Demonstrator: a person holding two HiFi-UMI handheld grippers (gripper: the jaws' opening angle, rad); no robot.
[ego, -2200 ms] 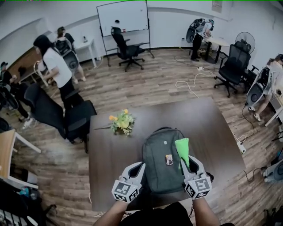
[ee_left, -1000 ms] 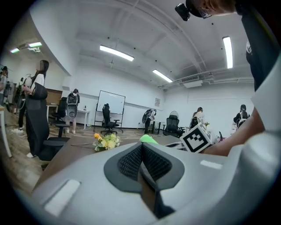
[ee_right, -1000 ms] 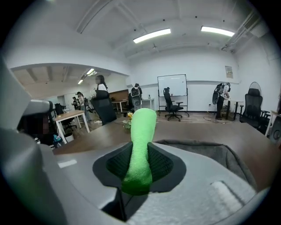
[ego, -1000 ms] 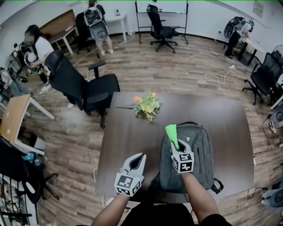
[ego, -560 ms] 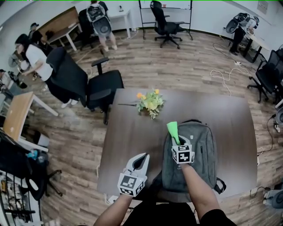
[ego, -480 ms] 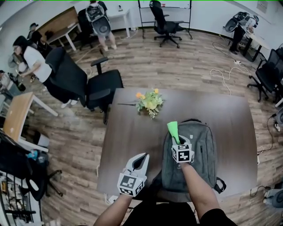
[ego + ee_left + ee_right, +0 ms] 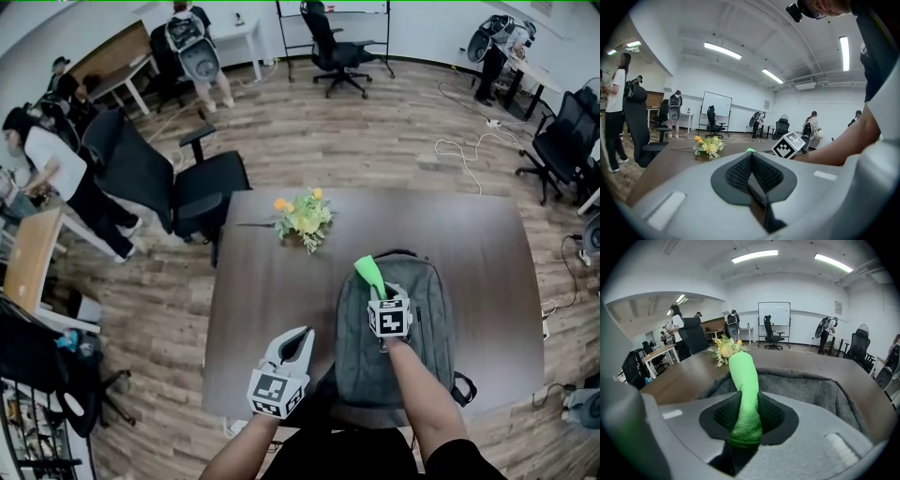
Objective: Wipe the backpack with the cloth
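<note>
Cloth (image 7: pixel 743 390) bright green, rolled into a narrow wad, pinched at its near end in your right tongs (image 7: pixel 380 294); jaws closed down on it, with most of the wad sticking out past the tips. Backpack (image 7: pixel 394 347) grey, lying flat on the dark counter (image 7: pixel 272 309) with its top end pointing away from you. Right tongs sit over the backpack's upper left part, and the cloth reaches toward its top edge. In the right gripper view the wad stands up off the grey fabric instead of lying on it, so contact cannot be confirmed. Left tongs (image 7: pixel 751 161) closed pad to pad on nothing, held just off the backpack's lower left corner and doing no work. Flowers (image 7: pixel 300 214), yellow and orange, lie beyond the backpack's top left, well apart from it. Step in hand, by my reading: the wipe itself, at the far end of a pass or just short of one. Next move calls for you to tip the right tongs down until the side of the wad lies on the fabric, then draw it along the panel with light pressure. The backpack is unpinned and may slide, so the idle left tongs could steady its near edge. Writing: no brand or label readable on the backpack; the only print is black-and-white square patterns on the tongs' cubes, not words.
</note>
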